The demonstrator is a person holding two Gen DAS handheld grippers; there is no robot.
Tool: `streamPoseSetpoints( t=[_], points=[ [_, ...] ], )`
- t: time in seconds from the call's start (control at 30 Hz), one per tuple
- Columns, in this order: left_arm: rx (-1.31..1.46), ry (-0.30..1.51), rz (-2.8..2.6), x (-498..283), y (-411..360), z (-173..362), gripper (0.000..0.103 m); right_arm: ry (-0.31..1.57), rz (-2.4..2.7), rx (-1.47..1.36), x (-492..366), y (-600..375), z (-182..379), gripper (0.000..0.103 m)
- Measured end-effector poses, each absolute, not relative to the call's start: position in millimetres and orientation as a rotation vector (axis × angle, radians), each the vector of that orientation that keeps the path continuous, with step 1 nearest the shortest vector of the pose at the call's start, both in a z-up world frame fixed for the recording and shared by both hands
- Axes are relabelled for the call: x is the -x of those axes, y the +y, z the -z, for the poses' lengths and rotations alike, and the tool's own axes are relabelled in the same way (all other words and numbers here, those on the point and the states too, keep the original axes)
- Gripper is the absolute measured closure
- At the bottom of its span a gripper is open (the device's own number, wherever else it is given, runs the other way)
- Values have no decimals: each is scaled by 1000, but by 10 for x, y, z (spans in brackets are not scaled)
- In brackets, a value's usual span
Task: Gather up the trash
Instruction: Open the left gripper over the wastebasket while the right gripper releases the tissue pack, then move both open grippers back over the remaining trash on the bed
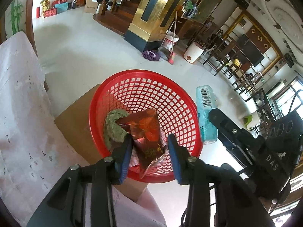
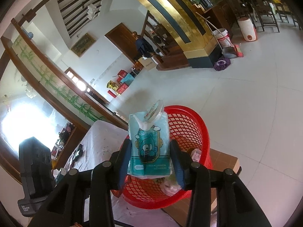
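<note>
A red basket (image 1: 145, 98) with holes in its sides stands on a brown cardboard box (image 1: 75, 124). The box sits on the pale floor next to a table with a white cloth (image 1: 20, 102).

The left gripper (image 1: 149, 155) hangs over the near rim of the basket. Its blue pads (image 1: 126, 157) stand a little apart. A shiny red snack wrapper (image 1: 147, 138) lies between them, down in the basket. The pads do not seem to squeeze it; a gap shows on each side. A crumpled green rag (image 1: 115, 128) lies in the basket just beside the wrapper.

The right gripper (image 2: 151, 157) is over the same basket (image 2: 191, 132). A blue tissue pack (image 2: 149, 145) with a cartoon animal on it stands upright between its pads. The pads sit right at the sides of the pack, but whether they press on it is not clear. A white tissue (image 2: 144, 124) pokes out of the top of the pack. The left wrist view shows the pack (image 1: 206, 111) just outside the basket rim.

Far back, a white bucket (image 1: 170, 41) and a purple mop head (image 1: 151, 54) stand by a gold pillar (image 1: 149, 17).
</note>
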State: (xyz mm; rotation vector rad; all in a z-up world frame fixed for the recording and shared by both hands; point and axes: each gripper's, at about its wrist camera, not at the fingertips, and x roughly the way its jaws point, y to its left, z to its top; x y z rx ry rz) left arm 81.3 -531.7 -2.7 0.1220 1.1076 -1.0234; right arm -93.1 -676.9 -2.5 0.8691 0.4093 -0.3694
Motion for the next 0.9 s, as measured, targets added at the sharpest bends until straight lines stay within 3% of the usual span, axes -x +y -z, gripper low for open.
streamPoseSetpoints(
  t=[0.1, 0.37, 0.77, 0.9],
  points=[
    [-102, 1107, 1015, -836, -5270, 2, 50, 403, 366, -917, 941, -6800, 63, 48],
    [-77, 1019, 1014, -708, -4903, -346, 50, 360, 356, -888, 1080, -6648, -202, 46],
    [46, 784, 753, -497, -3074, -1067, 36, 296, 106, -674, 965, -5334, -990, 26],
    [113, 754, 635, -569, -2325, -1173, 36, 324, 11, -614, 749, -4801, -1135, 25]
  ],
)
